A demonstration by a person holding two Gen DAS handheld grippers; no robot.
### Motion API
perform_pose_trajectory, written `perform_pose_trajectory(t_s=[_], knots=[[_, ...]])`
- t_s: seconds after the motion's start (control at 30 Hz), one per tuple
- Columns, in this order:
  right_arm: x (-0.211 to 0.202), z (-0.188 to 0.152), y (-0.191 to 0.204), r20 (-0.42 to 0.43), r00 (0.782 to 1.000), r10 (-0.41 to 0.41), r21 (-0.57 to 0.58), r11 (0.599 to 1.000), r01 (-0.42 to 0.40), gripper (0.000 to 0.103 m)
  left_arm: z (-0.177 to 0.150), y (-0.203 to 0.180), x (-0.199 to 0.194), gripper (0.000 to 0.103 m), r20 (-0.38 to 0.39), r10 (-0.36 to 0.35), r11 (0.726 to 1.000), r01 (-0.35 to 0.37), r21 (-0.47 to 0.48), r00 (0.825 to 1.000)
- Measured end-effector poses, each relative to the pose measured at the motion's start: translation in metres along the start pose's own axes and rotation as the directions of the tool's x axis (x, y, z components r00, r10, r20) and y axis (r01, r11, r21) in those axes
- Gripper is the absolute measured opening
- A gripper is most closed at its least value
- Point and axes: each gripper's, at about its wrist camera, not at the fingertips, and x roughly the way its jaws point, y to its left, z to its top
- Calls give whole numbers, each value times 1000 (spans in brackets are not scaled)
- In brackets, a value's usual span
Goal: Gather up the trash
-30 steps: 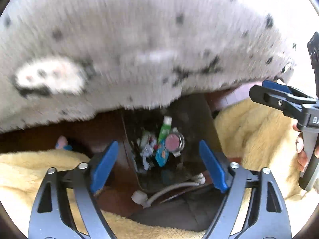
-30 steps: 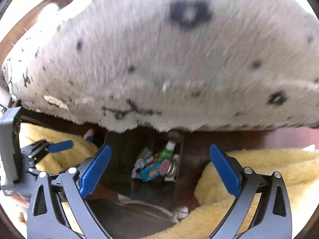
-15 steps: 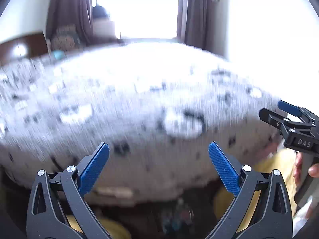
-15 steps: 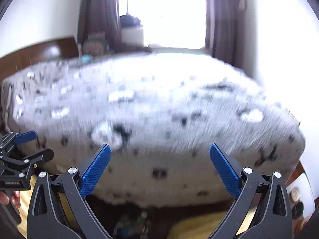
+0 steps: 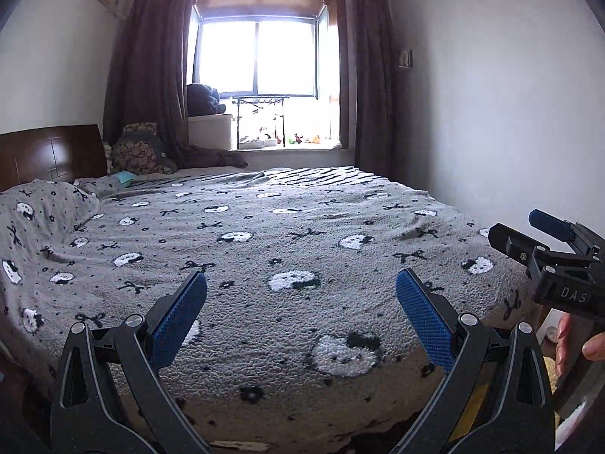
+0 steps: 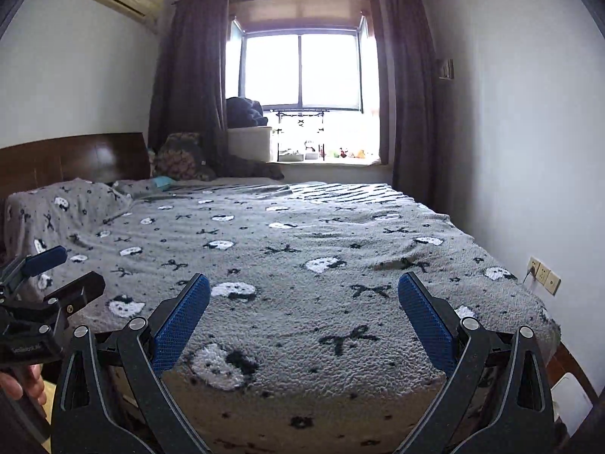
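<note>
No trash shows in either view, so where it lies cannot be told. The floor below both grippers is hidden by the bed edge and cut off by the frame. The left gripper [image 5: 300,297] has its blue pads [image 5: 177,317] spread wide apart and holds nothing. The right gripper [image 6: 302,299] is spread just as wide and holds nothing too. Ahead of both lies the grey bedspread [image 5: 264,234], with a bright window [image 6: 302,72] far beyond.
</note>
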Motion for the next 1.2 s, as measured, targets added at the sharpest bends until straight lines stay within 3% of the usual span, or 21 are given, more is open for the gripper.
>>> perform_pose_trajectory(t_s=[0.3, 1.2], knots=[[5, -16, 3, -45, 995, -88, 3, 996, 89, 100, -24, 7, 11, 95, -61, -11, 999, 9, -35, 998], [8, -24, 10, -54, 998, -35, 22, 999, 37, 100, -24, 10, 8, 95, -46, -36, 998, 34, -54, 998]])
